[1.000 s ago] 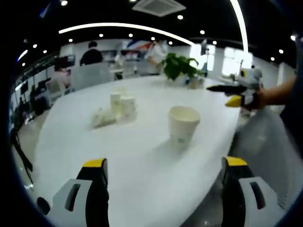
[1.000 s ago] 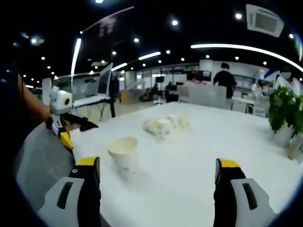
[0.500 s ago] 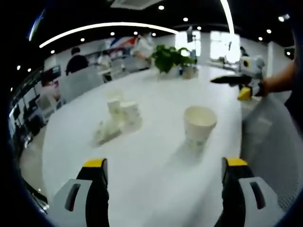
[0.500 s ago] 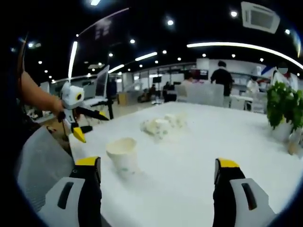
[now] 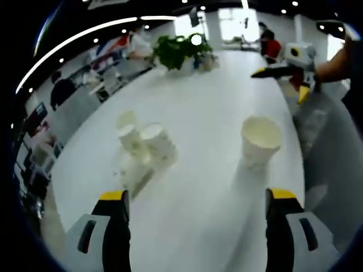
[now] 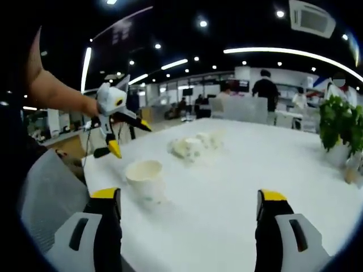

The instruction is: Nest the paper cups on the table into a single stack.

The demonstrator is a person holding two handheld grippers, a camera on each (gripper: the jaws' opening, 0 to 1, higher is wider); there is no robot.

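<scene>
Right now your left gripper [image 5: 195, 226] hovers with its jaws spread wide and nothing between them; a single upright paper cup [image 5: 261, 140] stands ahead of its right jaw, and a cluster of cups [image 5: 144, 148], some tipped over, lies ahead of its left jaw. Your right gripper [image 6: 190, 226] is likewise wide and empty, with that single cup [image 6: 144, 178] just ahead of its left jaw on the white table [image 6: 238, 187] and a potted plant [image 6: 338, 133] far right.
</scene>
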